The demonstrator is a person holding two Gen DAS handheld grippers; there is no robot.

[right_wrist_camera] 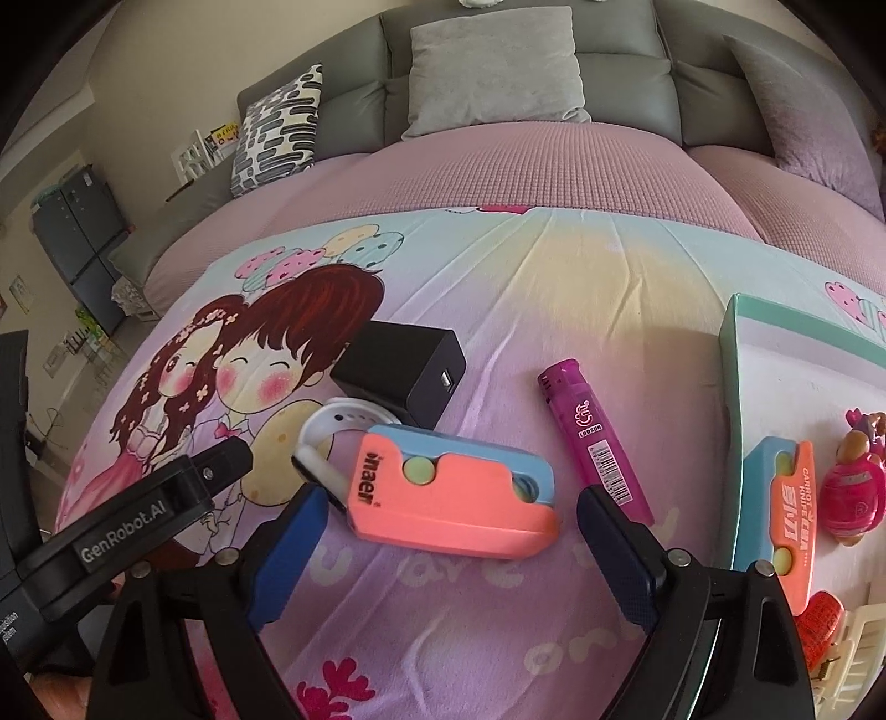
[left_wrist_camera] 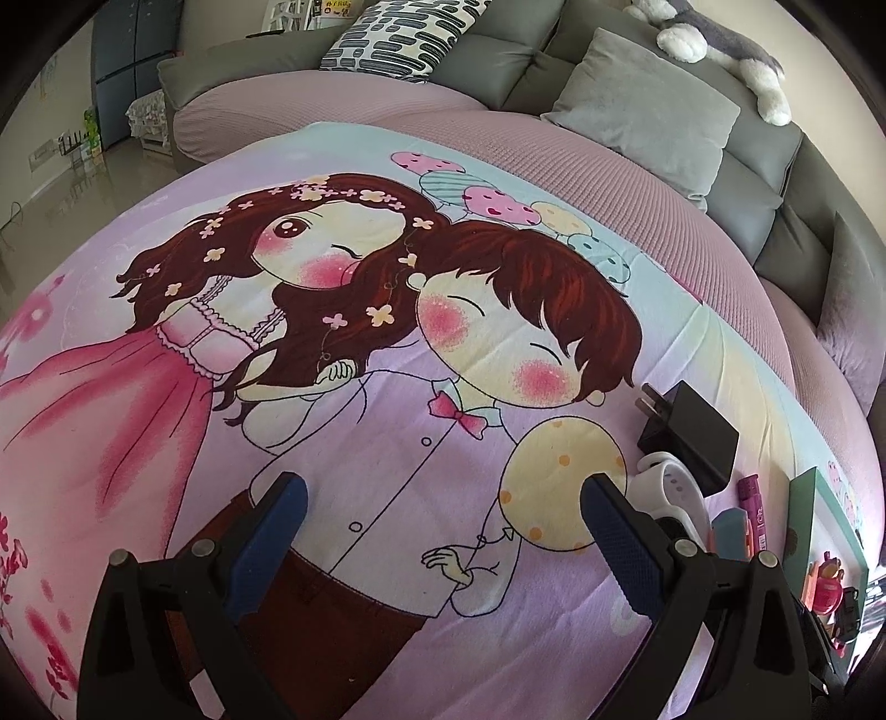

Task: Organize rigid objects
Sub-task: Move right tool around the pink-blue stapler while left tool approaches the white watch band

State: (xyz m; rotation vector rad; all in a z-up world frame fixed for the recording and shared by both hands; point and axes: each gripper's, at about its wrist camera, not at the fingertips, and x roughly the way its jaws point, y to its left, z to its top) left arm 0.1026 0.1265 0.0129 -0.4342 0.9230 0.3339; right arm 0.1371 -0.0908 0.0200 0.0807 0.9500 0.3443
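This is a home living room. A grey sofa (right_wrist_camera: 526, 33) with a pink cover holds a grey cushion (right_wrist_camera: 495, 72), a patterned cushion (left_wrist_camera: 401, 39) and a plush toy (left_wrist_camera: 720, 44). A cartoon-printed blanket (left_wrist_camera: 387, 387) lies spread in front, and a dark cabinet (right_wrist_camera: 77, 243) stands on the glossy floor (left_wrist_camera: 72, 188) behind.

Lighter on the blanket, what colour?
Translucent magenta-purple plastic lighter with a white barcode; clearest in the right wrist view.
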